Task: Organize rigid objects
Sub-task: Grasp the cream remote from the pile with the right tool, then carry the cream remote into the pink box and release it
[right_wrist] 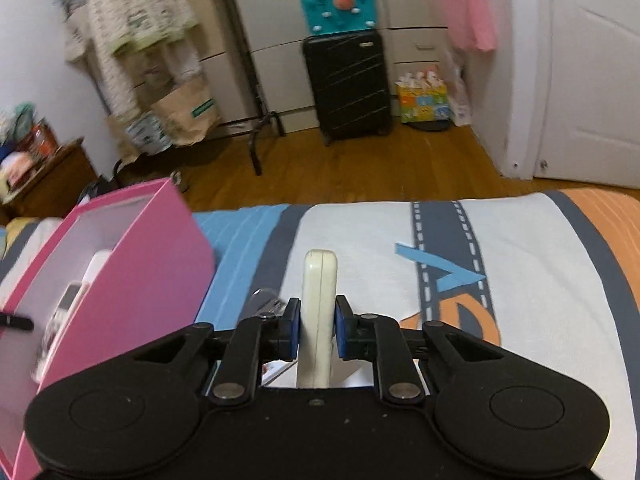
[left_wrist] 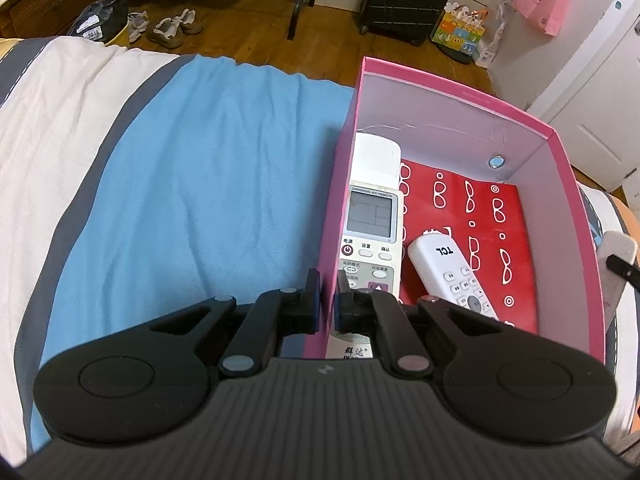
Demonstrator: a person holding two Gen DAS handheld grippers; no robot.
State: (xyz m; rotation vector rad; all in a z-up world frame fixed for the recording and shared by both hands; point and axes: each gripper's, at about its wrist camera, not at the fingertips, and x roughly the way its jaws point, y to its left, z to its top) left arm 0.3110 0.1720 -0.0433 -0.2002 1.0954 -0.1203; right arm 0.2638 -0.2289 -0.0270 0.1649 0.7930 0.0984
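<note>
A pink box (left_wrist: pixel 576 208) stands on the bed, lined with a red sheet printed with glasses. Inside it lie a cream universal A/C remote (left_wrist: pixel 372 220) along the left wall and a white TCL remote (left_wrist: pixel 452 276) beside it. My left gripper (left_wrist: pixel 328 304) is shut on the box's left wall, one pad outside and one inside. My right gripper (right_wrist: pixel 318 320) is shut on a cream remote (right_wrist: pixel 318 280), held edge-on above the bed to the right of the pink box (right_wrist: pixel 132 260). In the left wrist view that cream remote (left_wrist: pixel 616 248) shows just past the box's right wall.
The bedcover (right_wrist: pixel 520 280) is white with blue, grey and orange patches; a blue stretch (left_wrist: pixel 200 200) lies left of the box. A blurred grey object (right_wrist: pixel 264 300) sits on the bed behind my right gripper's left finger. Beyond the bed's edge are wooden floor, a black suitcase (right_wrist: pixel 348 88) and shoes (left_wrist: pixel 172 28).
</note>
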